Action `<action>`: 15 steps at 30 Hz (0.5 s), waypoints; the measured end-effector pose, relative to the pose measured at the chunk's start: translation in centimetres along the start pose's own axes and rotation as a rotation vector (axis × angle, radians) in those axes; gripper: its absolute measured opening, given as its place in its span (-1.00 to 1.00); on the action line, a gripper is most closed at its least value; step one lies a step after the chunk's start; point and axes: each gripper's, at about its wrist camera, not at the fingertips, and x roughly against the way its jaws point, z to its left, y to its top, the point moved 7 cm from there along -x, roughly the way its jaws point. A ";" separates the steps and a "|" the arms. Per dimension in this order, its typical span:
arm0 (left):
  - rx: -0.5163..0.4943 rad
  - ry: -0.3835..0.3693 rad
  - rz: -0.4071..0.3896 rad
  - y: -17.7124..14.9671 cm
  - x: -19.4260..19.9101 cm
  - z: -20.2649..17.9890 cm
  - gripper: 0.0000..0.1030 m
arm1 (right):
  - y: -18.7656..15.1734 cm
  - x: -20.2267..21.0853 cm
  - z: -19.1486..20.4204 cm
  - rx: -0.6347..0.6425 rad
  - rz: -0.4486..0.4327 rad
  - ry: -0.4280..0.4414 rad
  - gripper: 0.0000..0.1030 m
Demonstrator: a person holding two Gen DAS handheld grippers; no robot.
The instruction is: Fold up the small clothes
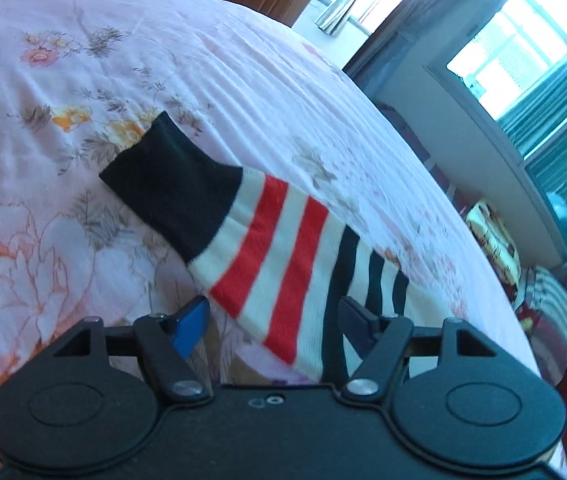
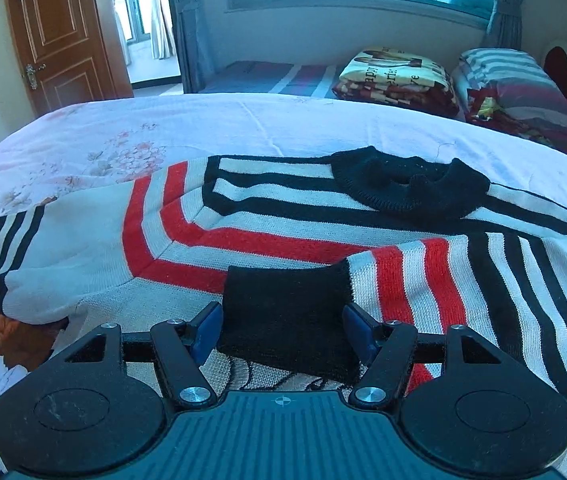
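The striped sweater [image 2: 267, 236] lies flat on the floral bedsheet [image 2: 131, 128], its black collar [image 2: 407, 184] on the far side of the body. The right sleeve is already laid across the body, and its black cuff [image 2: 287, 316] sits between the spread fingers of the right gripper [image 2: 283, 332]; whether the pads press it cannot be told. The left gripper [image 1: 275, 324] is also spread, with the left sleeve [image 1: 279, 264] between its fingers (cuff [image 1: 171, 184] pointing away from the body). To fold well, it should probably grip near that cuff and draw the sleeve flat across the body.
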 end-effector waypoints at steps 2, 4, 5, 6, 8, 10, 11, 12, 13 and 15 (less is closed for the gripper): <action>0.017 0.000 -0.016 0.6 -0.5 0.3 0.13 | -0.1 -0.2 0.0 0.005 0.003 -0.006 0.29; 0.041 -0.007 -0.032 1.1 -0.9 0.8 -0.16 | -0.2 -0.3 0.1 0.006 0.002 -0.011 0.29; 0.050 -0.008 -0.039 1.3 -1.0 1.0 -0.23 | -0.2 -0.3 0.1 0.005 0.001 -0.011 0.29; 0.056 -0.012 -0.044 1.4 -1.1 1.3 -0.37 | -0.2 -0.3 0.1 0.003 0.002 -0.011 0.29; 0.073 -0.007 -0.051 1.7 -1.3 1.8 -0.64 | 0.0 -0.1 0.0 -0.006 0.000 -0.009 0.29; 0.109 -0.015 -0.050 1.8 -1.3 2.4 -0.74 | 0.4 0.5 -0.1 -0.011 -0.017 -0.010 0.29; 0.118 -0.019 -0.052 1.9 -1.2 2.4 -0.76 | 0.4 0.7 -0.2 -0.007 -0.028 -0.019 0.29; 0.115 -0.019 -0.057 1.9 -1.1 2.3 -0.82 | 0.4 0.8 -0.3 0.000 -0.034 -0.035 0.29; 0.106 -0.019 -0.063 2.0 -1.0 2.1 -0.82 | 0.1 0.4 -0.4 0.011 -0.021 -0.050 0.29; 0.079 -0.022 -0.084 2.0 -0.6 1.3 -0.87 | -0.6 -0.7 -0.3 0.044 0.021 -0.055 0.29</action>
